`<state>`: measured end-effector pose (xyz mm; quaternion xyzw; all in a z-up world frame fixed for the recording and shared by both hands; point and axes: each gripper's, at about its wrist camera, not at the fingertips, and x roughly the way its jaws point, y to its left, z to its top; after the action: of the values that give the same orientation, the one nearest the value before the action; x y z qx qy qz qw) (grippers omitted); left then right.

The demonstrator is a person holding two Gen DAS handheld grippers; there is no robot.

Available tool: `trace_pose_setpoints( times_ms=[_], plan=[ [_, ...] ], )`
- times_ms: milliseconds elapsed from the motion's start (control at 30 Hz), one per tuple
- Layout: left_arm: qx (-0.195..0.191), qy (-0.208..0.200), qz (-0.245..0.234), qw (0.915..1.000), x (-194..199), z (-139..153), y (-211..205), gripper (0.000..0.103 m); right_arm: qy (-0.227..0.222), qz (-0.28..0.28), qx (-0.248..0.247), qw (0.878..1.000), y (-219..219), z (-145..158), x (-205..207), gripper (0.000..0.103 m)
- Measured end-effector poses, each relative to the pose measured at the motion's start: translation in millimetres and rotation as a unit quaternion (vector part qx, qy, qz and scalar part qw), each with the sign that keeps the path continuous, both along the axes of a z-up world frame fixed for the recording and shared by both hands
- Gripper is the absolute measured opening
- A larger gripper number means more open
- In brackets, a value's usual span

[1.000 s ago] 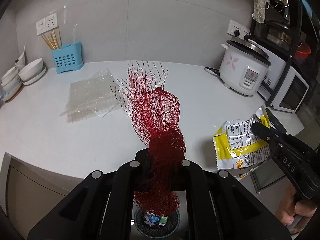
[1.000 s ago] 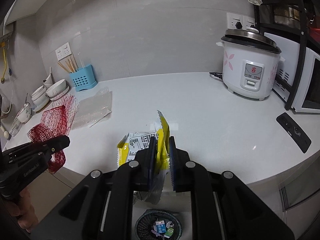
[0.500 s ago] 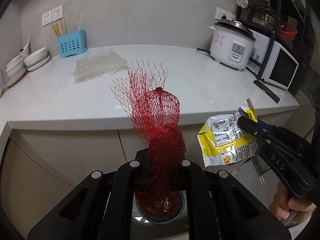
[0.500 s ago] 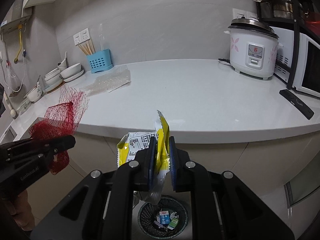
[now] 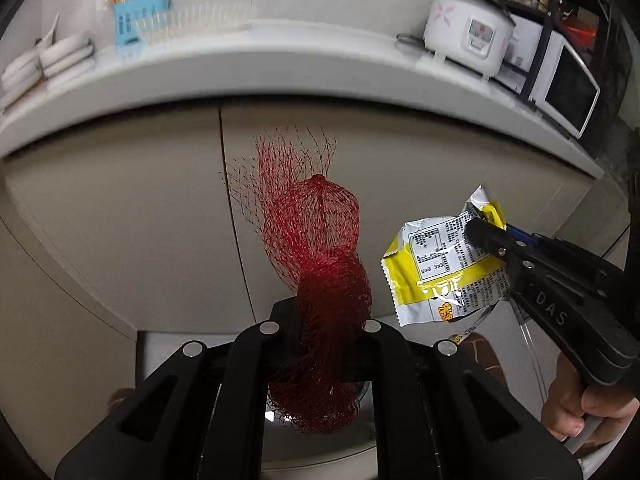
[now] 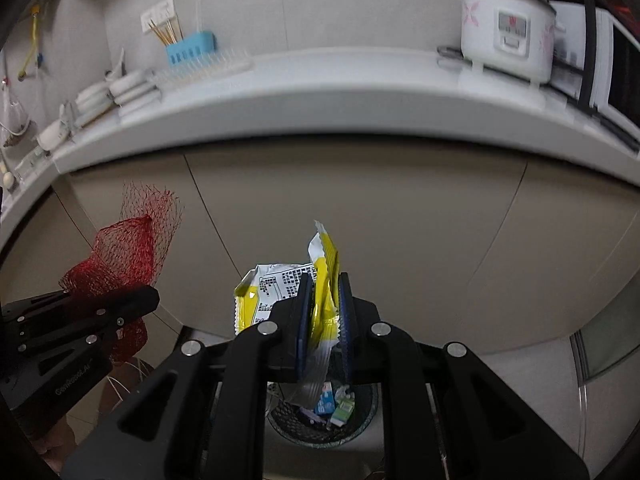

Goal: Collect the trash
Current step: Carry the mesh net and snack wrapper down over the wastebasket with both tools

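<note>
My left gripper [image 5: 326, 320] is shut on a bunched red net bag [image 5: 320, 240], which hides its fingertips and hangs down over a dark waste bin [image 5: 362, 390]. In the right wrist view the same red net bag [image 6: 120, 256] shows at the left, with the left gripper [image 6: 148, 298] below it. My right gripper [image 6: 324, 308] is shut on a yellow and white snack wrapper [image 6: 276, 288]. It hangs above the round mesh waste bin [image 6: 292, 426], which holds several small cartons. From the left wrist view the snack wrapper [image 5: 436, 268] and the right gripper [image 5: 476, 232] appear at the right.
A white counter edge [image 6: 320, 108] curves above beige cabinet doors [image 6: 400, 220]. On the counter stand a white rice cooker [image 6: 506, 24], a blue utensil holder [image 6: 190, 48], stacked white bowls [image 6: 128, 86] and a bubble-wrap sheet [image 6: 204, 68]. A microwave [image 5: 568, 92] sits far right.
Both grippers have dropped from above the counter to below its edge, in front of the cabinets. Each still holds its trash. The bin has grown nearer in the right wrist view.
</note>
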<state>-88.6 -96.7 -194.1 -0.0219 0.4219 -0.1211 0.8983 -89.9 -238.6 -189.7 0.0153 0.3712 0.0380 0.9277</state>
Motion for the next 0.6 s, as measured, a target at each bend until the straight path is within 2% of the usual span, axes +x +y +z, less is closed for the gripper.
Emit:
trace_pose_setpoints(
  times_ms=[167, 433, 500, 600],
  plan=[
    [-0.011, 0.032, -0.001, 0.9994, 15, -64, -2, 0.008, 0.044, -0.013, 0.008, 0.999, -2, -70, 13, 0.012],
    [-0.007, 0.094, 0.001, 0.9955, 43, -164, -11, 0.008, 0.122, -0.033, -0.019, 0.992, -11, -169, 38, 0.012],
    [-0.007, 0.11, 0.001, 0.9939, 51, -187, -12, 0.008, 0.142, -0.036, -0.022, 0.989, -12, -191, 47, 0.012],
    [-0.029, 0.153, 0.005, 0.9878, 64, -229, -7, 0.008, 0.169, -0.031, -0.038, 0.984, -6, -230, 62, 0.012]
  ],
)
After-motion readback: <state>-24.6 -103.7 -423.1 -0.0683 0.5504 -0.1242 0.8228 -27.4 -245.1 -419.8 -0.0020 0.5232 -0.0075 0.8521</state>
